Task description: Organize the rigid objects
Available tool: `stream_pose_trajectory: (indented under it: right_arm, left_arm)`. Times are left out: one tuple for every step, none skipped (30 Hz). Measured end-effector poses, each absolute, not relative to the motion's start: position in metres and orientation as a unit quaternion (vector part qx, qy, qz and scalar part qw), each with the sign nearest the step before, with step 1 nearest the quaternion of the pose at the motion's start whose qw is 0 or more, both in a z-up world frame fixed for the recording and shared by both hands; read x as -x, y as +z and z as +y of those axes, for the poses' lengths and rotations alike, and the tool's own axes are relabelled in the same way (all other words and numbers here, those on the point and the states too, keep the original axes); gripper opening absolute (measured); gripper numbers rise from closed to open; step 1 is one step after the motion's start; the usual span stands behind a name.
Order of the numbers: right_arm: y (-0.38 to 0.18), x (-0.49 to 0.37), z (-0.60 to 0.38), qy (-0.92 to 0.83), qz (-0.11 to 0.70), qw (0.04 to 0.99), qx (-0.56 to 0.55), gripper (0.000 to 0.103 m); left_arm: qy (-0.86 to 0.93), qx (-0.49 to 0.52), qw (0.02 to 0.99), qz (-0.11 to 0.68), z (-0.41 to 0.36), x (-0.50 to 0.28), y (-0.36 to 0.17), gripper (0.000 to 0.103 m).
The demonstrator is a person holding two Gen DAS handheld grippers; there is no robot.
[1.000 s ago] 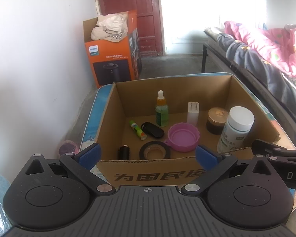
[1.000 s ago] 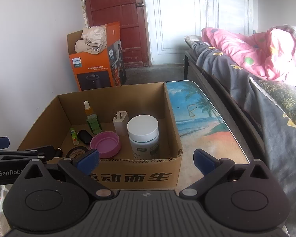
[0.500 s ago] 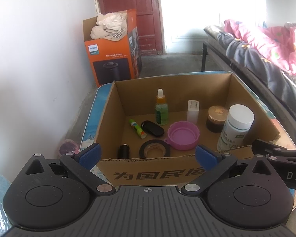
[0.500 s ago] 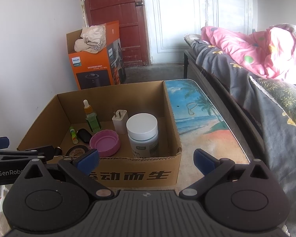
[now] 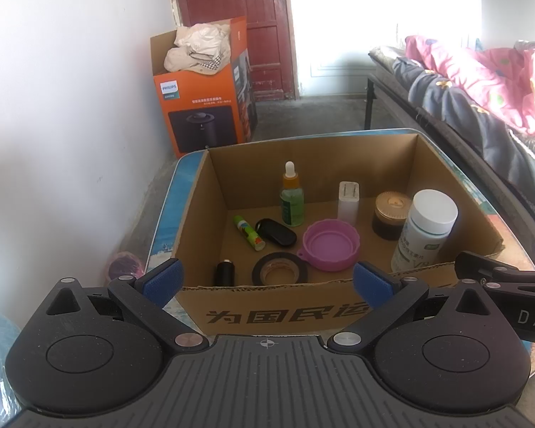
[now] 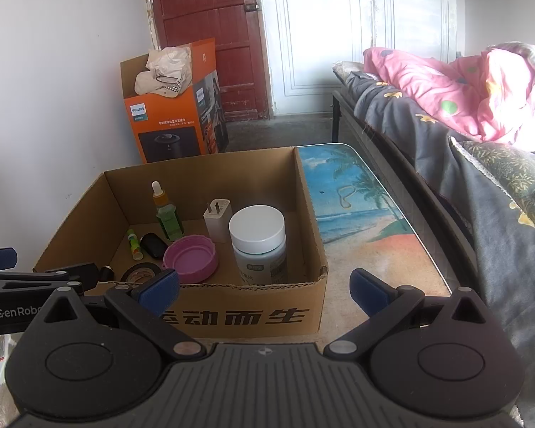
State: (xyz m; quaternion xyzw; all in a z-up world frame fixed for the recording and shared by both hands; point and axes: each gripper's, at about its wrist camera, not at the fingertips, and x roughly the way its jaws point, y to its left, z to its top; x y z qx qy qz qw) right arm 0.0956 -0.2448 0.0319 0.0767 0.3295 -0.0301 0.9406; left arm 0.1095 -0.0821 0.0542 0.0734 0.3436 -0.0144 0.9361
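Grippers level, jaws wide, before box.

Matt corrugated cardboard box holds a glossy white-capped plastic bottle and a smooth purple plastic lid

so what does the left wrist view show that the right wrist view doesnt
Only the left wrist view shows the brown jar with the gold lid, which the white-capped bottle hides in the other view. It also shows the whole small black cylinder.

Only the right wrist view shows the bare beach-print tabletop right of the cardboard box.

Both show the dropper bottle, pink lid, white charger, tape roll and both open, empty grippers: left, right.
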Motion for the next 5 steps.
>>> stream_pose_trajectory:
  right_arm:
    - [0.0319, -0.0956, -0.2447, -0.030, 0.329, 0.941, -0.077, 0.103]
    - [0.0318, -0.0956, -0.2452, -0.030, 0.329, 0.941, -0.077, 0.103]
    - [0.0319, -0.0956, -0.2448, -0.030, 0.329, 0.941, -0.077, 0.103]
    - [0.0319, -0.0956, -0.2447, -0.030, 0.329, 0.941, -0.077, 0.103]
    - [0.0318, -0.0957, -0.2449, -0.030, 0.329, 0.941, -0.077, 0.103]
  left_arm:
    - [-0.014, -0.073, 0.936, 0.344, -0.0822, -0.1095, 0.0542, 0.102]
    - [-0.014, -0.073, 0.936, 0.344, -0.0820, -0.1095, 0.0542, 0.102]
    - [-0.014, -0.073, 0.936, 0.343, -0.0820, -0.1095, 0.0543, 0.102]
    - [-0.014, -0.074, 0.936, 0.344, -0.0820, -0.1096, 0.0542, 0.102]
    - [-0.014, -0.074, 0.936, 0.344, -0.0820, -0.1097, 0.0542, 0.102]
